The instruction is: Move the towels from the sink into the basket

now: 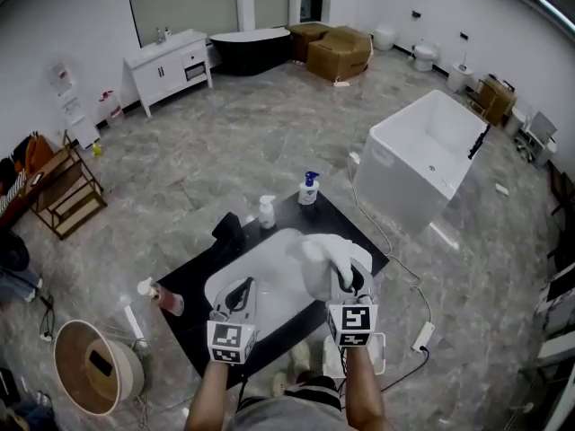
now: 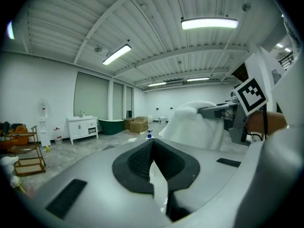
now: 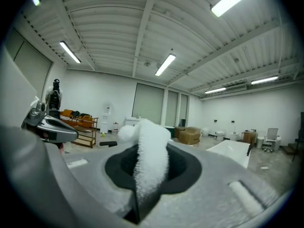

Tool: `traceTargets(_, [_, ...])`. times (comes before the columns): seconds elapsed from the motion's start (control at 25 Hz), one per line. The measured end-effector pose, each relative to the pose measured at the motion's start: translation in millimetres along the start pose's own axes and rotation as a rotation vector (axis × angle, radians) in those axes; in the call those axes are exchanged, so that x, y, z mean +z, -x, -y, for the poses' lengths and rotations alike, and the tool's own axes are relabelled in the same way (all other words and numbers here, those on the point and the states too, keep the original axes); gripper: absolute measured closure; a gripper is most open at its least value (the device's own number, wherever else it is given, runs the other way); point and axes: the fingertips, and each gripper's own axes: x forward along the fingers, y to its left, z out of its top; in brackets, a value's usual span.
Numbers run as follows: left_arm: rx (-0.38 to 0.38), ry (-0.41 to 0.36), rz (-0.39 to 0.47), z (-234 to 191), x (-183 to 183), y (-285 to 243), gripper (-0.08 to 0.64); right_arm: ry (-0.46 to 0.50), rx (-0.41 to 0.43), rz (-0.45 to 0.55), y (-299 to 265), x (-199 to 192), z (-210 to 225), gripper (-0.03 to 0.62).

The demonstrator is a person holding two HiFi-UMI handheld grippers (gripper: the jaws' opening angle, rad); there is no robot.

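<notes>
**Towel gripped by right gripper, held over the sink**

- A white towel [image 1: 334, 257] is seen bunched and draped over the right side of the sink [image 1: 269, 263]. Whether its lower edge is clear of the basin cannot be told.
- The towel is clamped by the right gripper [image 1: 346, 281]. In the right gripper view a fluffy fold is pinched between the jaws and stands up past the tips.
- The left gripper [image 1: 239, 296] is held just left of the right one, over the basin. Its jaws are pressed together with nothing between them. In its own view the towel is seen ahead and to the right, hanging from the other gripper.
- No second towel can be made out in the sink.
- The sink is set into a black counter [image 1: 193, 285]. Two pump bottles are stood at the far edge, a white one [image 1: 267, 212] and a blue-topped one [image 1: 309, 189]. A pink bottle [image 1: 166, 299] is laid at the left corner.
- The basket [image 1: 67, 366] is placed on the floor at lower left, apart from the counter. A dark item is seen inside it, and no towel.
- A white bathtub [image 1: 422, 160] is stood on the floor beyond the counter, to the right.
</notes>
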Motion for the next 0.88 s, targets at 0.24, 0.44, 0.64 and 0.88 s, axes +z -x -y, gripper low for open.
traceTargets(0.24, [-0.119,-0.040,0.047,52,16,12,0.551,0.018,-0.139,0.042,71,16,35,0.525])
traceTargets(0.44, [-0.210,-0.046,0.065,95,22,16,0.551,0.042,-0.229,0.064,123,31,55,0.525])
traceTargets(0.64, [-0.304,-0.061,0.077,140,27,17,0.551,0.059,-0.330,0.072,172,32,82,0.525])
traceTargets(0.88, [-0.419,-0.093,0.097,198,38,15,0.551,0.056,-0.438,0.046,226,21,114,0.525])
